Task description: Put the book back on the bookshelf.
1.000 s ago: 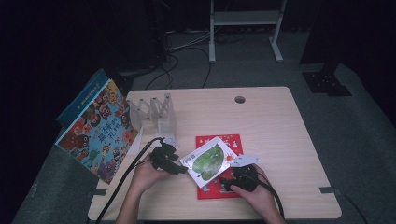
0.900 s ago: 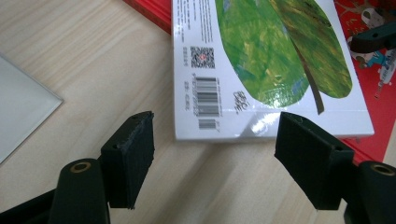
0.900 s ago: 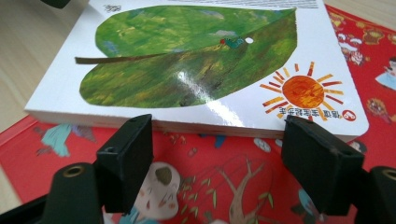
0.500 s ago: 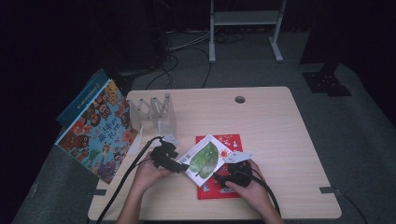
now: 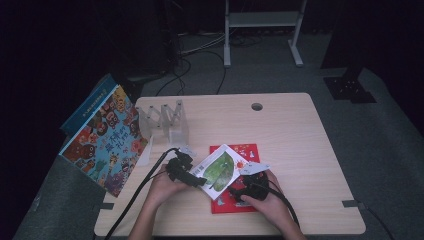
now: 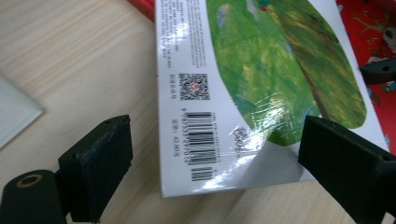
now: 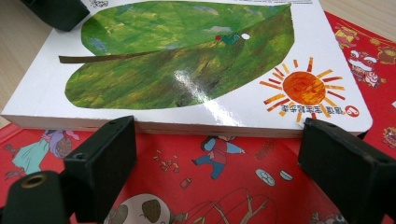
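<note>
White-bordered and printed with a green leaf, the leaf book [image 5: 219,171] lies skewed on top of the red book [image 5: 248,201], overhanging its left edge onto the desk [image 5: 300,130]. A second ago it sat squarer on the red book; it is now turned slightly and shifted toward the left gripper [image 5: 186,171]. Both sets of jaws have just been opening: the left gripper's fingers [image 6: 100,175] stand released either side of the barcode corner, and the right gripper's fingers [image 7: 105,165] stand released at the near edge, nothing pressed. Judgement: the leaf book is set down and let go. Count: two books flat on the desk, two large books [image 5: 102,137] leaning left of the leaf book, one clear rack [image 5: 165,120], two grippers, right gripper [image 5: 250,189] included.
</note>
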A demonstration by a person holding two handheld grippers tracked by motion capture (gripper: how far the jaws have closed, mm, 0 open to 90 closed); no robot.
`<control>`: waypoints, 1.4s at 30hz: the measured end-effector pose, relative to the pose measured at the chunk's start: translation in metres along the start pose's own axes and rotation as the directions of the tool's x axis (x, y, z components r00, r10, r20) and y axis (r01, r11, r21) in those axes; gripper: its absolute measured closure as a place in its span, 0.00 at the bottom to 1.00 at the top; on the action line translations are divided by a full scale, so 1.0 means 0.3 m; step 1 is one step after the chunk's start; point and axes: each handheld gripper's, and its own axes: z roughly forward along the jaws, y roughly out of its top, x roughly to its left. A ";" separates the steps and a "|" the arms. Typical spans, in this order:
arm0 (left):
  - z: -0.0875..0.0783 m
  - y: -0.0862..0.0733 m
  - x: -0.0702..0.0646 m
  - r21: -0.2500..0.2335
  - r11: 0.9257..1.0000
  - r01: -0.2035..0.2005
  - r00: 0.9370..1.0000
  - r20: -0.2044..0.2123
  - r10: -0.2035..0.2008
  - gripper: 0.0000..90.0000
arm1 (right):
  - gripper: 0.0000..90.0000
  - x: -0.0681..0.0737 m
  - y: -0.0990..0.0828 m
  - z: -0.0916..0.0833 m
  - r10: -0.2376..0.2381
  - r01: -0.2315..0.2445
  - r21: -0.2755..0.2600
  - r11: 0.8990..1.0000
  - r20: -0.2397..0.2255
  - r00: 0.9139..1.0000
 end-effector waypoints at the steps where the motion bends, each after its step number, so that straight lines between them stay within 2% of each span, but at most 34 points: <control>1: 0.003 0.000 -0.001 0.000 1.000 0.002 1.000 0.007 -0.002 0.09 | 0.12 0.000 0.000 0.000 0.000 0.000 0.000 1.000 0.000 1.000; 9: 0.030 -0.002 -0.011 0.037 0.999 0.019 0.997 0.074 -0.021 0.03 | 0.12 0.010 -0.005 -0.005 0.007 -0.007 0.002 1.000 0.009 1.000; 13: 0.036 0.001 -0.017 0.045 0.999 0.009 0.998 0.066 -0.012 0.00 | 0.11 0.024 -0.008 -0.007 0.002 -0.002 0.000 1.000 -0.001 1.000; 19: 0.041 0.009 -0.024 0.049 0.999 0.013 0.998 0.056 -0.016 0.00 | 0.05 0.046 -0.009 0.002 0.035 -0.034 -0.007 0.999 0.039 0.999; 26: 0.039 0.020 -0.036 0.050 0.999 0.006 0.999 0.036 -0.008 0.00 | 0.05 0.053 -0.022 0.002 0.052 -0.050 -0.035 0.998 0.053 0.997; 28: 0.024 0.024 -0.041 0.026 1.000 -0.010 1.000 0.017 0.010 0.03 | 0.01 0.051 -0.022 0.003 0.056 -0.055 -0.029 0.998 0.058 0.997; 30: 0.010 0.029 -0.044 -0.018 1.000 0.004 1.000 0.022 -0.003 0.06 | 0.00 0.050 -0.022 0.005 0.056 -0.055 -0.022 0.998 0.060 0.997; 34: -0.015 0.037 -0.053 -0.051 0.999 0.001 1.000 0.024 0.000 0.08 | 0.00 0.049 -0.023 0.004 0.055 -0.054 -0.022 0.998 0.060 0.997; 40: -0.087 0.054 -0.069 -0.138 0.990 -0.025 0.998 0.057 0.033 0.15 | 0.00 0.049 -0.025 0.003 0.060 -0.059 -0.027 0.998 0.066 0.996; 42: -0.106 0.062 -0.082 -0.142 0.988 -0.052 0.997 0.052 0.060 0.17 | 0.00 0.049 -0.025 0.003 0.061 -0.060 -0.027 0.998 0.067 0.996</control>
